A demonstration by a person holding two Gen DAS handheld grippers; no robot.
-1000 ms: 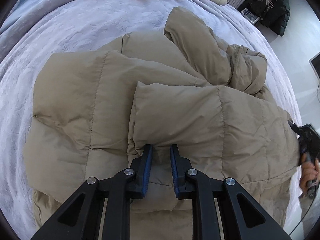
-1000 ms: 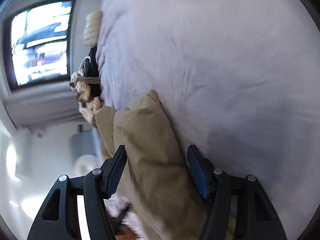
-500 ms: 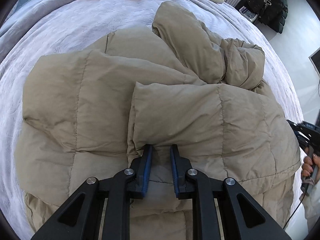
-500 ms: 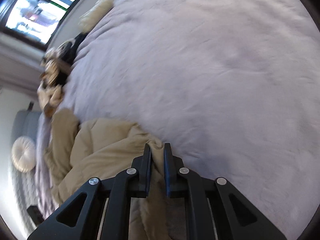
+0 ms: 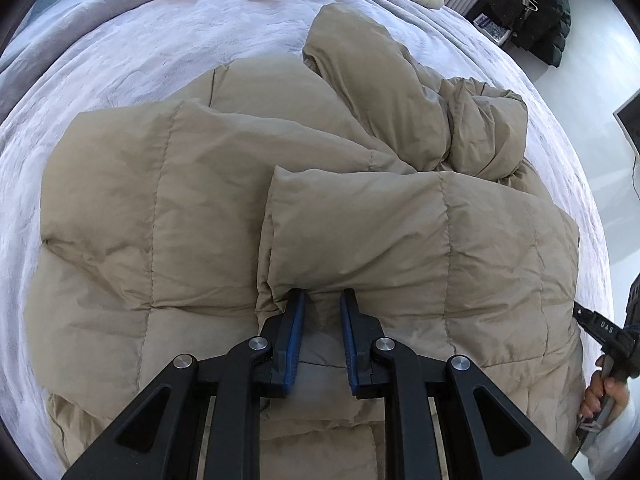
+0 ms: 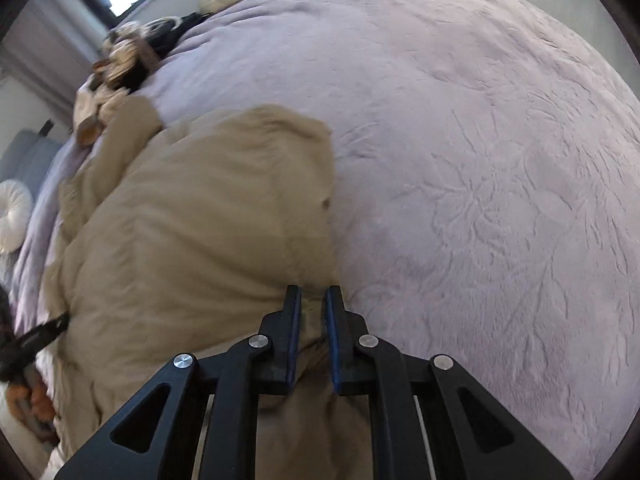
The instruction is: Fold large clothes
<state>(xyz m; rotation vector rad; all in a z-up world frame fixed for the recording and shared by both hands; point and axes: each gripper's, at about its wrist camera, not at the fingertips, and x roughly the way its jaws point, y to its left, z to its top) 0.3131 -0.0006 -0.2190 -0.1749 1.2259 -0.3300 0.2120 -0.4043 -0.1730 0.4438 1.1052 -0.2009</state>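
While the coat (image 5: 224, 216) lies spread on the bed (image 5: 120, 44), its near hem is pinched by the left gripper (image 5: 322, 300) and its side edge by the right gripper (image 6: 312, 300); both should be lifted together, evenly.

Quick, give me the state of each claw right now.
Left claw: closed on a fold of the tan puffer coat.
Right claw: has just been closing, now pinching the coat's edge against the purple bedspread.
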